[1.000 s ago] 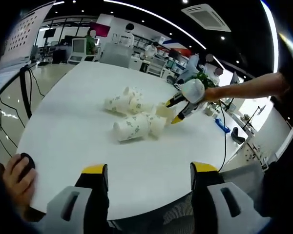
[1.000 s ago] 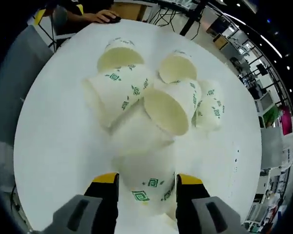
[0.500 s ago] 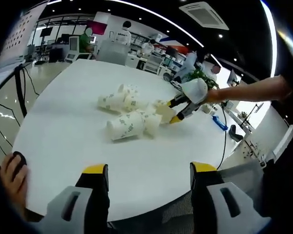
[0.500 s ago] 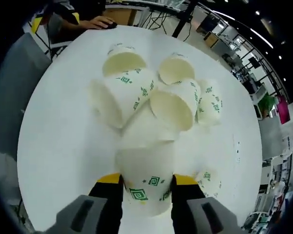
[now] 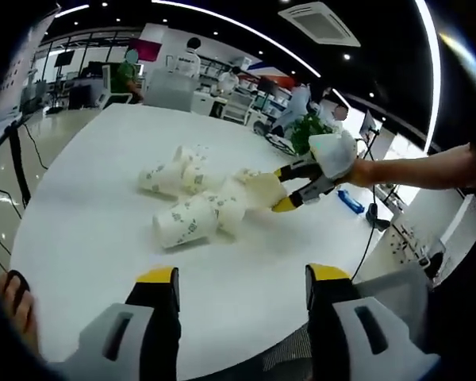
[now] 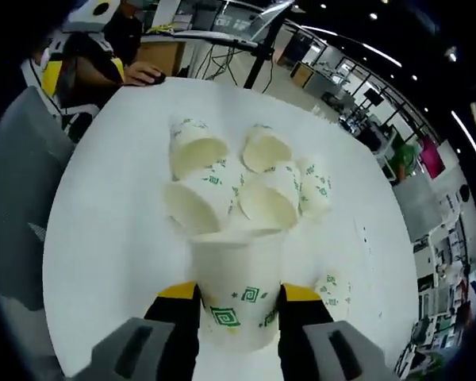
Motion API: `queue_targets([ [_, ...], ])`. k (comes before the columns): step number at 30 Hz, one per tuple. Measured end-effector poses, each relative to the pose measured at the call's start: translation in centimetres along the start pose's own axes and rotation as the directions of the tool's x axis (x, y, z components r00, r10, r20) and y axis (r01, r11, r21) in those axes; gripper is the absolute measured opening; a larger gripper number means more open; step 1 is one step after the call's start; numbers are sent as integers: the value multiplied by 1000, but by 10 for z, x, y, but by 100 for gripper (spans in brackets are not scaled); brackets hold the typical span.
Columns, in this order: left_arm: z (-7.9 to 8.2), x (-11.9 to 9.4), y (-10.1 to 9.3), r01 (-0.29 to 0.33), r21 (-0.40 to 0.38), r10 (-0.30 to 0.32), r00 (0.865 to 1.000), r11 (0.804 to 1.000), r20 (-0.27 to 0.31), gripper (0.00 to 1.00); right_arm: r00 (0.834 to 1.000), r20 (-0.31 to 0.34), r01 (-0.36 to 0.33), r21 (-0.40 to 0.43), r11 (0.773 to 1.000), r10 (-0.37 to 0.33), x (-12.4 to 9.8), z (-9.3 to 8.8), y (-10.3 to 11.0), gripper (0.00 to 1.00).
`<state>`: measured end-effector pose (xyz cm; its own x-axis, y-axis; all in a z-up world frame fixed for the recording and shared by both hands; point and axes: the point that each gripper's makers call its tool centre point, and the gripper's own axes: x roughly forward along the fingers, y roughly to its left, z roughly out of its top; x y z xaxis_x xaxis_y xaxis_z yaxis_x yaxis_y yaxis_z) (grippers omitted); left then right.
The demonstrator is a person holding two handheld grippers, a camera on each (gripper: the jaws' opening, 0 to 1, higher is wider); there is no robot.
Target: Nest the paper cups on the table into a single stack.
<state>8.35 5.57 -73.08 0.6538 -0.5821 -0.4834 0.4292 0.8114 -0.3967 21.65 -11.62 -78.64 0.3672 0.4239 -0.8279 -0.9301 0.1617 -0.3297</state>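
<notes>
Your right gripper [image 6: 238,305] is squeezing a cup [image 6: 236,290] between its jaws at 6 o'clock in the right gripper view, lifted clear of the pile [image 6: 238,186] lying at 12 on the table [image 6: 103,238]. Your left gripper [image 5: 239,286] is hovering with jaws spread wide, the pile [image 5: 194,202] at 11.

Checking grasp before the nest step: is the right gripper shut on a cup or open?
Shut on a cup. In the right gripper view the right gripper has both jaws pressed against the sides of the paper cup.
</notes>
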Motion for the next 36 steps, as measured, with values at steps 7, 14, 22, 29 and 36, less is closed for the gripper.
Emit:
queue_targets([
  [7, 21, 29, -1, 18, -4, -18, 1000, 1000, 16, 60, 999, 37, 5, 23, 1000, -6, -4, 9, 23, 36],
  [14, 26, 65, -9, 53, 9, -52, 998, 999, -18, 57, 999, 49, 6, 52, 999, -9, -13, 5, 48, 37],
  [22, 19, 90, -28, 108, -89, -112, 993, 990, -45, 50, 996, 91, 19, 77, 997, -26, -29, 8, 56, 37],
  [29, 24, 100, -37, 126, -130, -131, 991, 984, -34, 28, 992, 122, 15, 91, 996, -26, -36, 17, 71, 37],
  [36, 11, 110, -33, 106, -165, -123, 988, 981, -94, 25, 988, 157, -2, 82, 997, -11, -33, 34, 87, 37],
])
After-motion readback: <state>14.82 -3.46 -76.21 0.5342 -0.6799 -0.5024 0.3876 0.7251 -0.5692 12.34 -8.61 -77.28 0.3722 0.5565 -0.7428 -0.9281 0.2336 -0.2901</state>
